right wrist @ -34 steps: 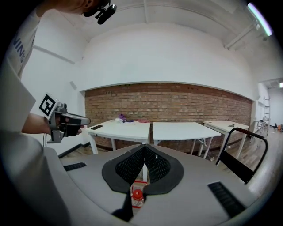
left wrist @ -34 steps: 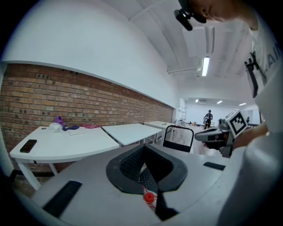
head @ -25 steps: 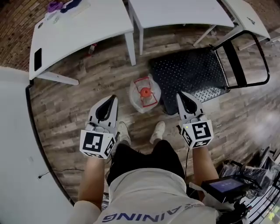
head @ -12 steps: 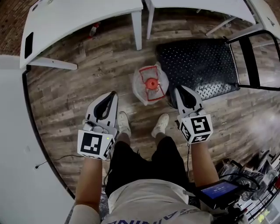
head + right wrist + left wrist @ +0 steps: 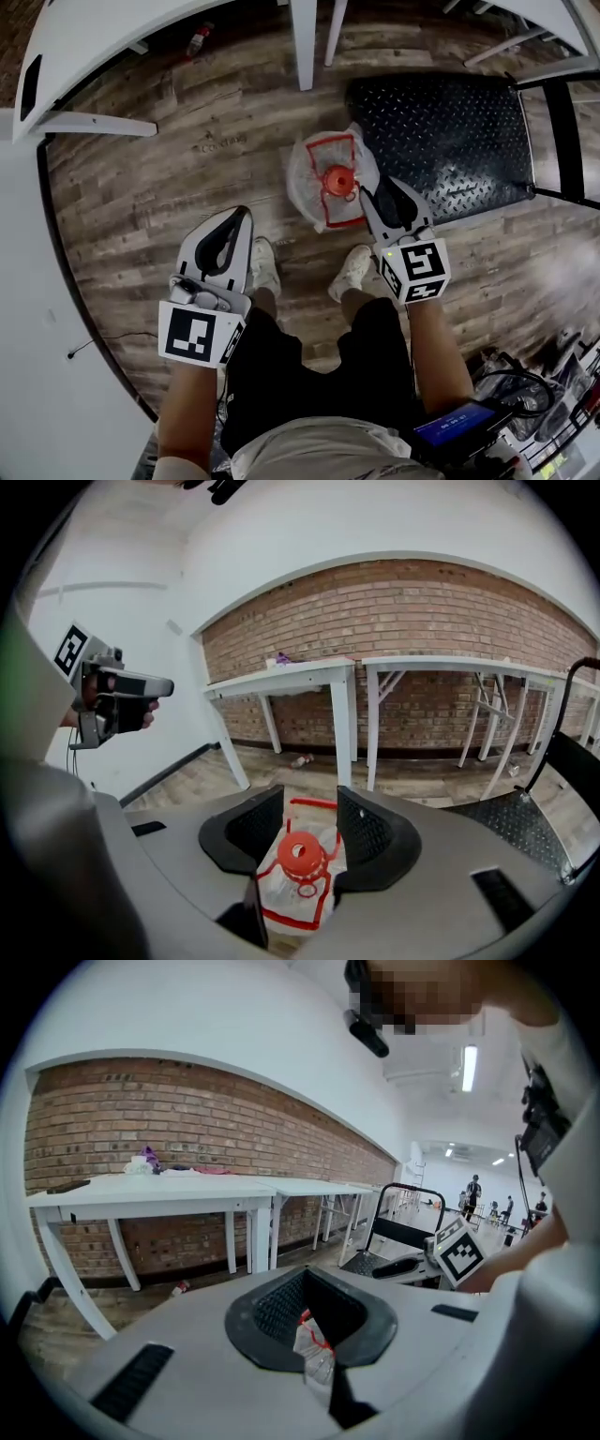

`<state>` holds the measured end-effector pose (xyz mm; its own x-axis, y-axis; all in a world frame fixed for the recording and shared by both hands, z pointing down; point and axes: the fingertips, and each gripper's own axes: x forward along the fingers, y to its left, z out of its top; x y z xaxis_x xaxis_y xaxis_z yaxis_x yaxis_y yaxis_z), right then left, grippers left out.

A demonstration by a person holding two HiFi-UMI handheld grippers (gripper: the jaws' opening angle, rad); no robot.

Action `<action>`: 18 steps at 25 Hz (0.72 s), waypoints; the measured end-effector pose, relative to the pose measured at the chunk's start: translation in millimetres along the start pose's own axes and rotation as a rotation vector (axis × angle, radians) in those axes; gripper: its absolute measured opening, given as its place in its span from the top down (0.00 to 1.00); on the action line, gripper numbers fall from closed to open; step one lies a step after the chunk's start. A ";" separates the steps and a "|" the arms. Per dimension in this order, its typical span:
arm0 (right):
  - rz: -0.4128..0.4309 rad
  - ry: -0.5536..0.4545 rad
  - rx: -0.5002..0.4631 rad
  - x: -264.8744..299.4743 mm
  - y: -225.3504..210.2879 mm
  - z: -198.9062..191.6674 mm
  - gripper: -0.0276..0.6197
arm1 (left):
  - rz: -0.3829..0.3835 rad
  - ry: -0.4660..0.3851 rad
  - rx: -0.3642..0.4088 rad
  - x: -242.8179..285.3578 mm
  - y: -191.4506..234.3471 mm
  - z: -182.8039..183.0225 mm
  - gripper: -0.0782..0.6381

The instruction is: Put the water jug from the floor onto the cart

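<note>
Both claws have dropped toward the water jug (image 5: 330,183). Right claw (image 5: 389,199) just opened partway, jaws apart; the jug's red cap (image 5: 302,853) is lined up in the gap, no grip yet. Left claw (image 5: 228,234) is together and empty, left of jug. Jug on floor (image 5: 187,169), cart (image 5: 450,131) just beside it. Worktop legs (image 5: 302,47) beyond; lift path looks clear.

White tables (image 5: 159,1190) stand on a wood-plank floor (image 5: 187,169) along a red brick wall (image 5: 422,621)
</note>
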<state>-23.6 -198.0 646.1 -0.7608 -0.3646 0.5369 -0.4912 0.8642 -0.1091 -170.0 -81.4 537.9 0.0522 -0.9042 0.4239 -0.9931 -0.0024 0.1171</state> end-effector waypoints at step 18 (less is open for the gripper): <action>0.100 0.181 -0.138 106.1 29.5 -103.8 0.45 | 0.042 0.092 -0.067 15.9 39.9 -80.8 0.89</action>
<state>-74.8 -175.2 786.7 -0.7084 -0.2178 0.6713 -0.3451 0.9366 -0.0603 -200.4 -61.4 621.9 0.0232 -0.8599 0.5099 -0.9855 0.0660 0.1562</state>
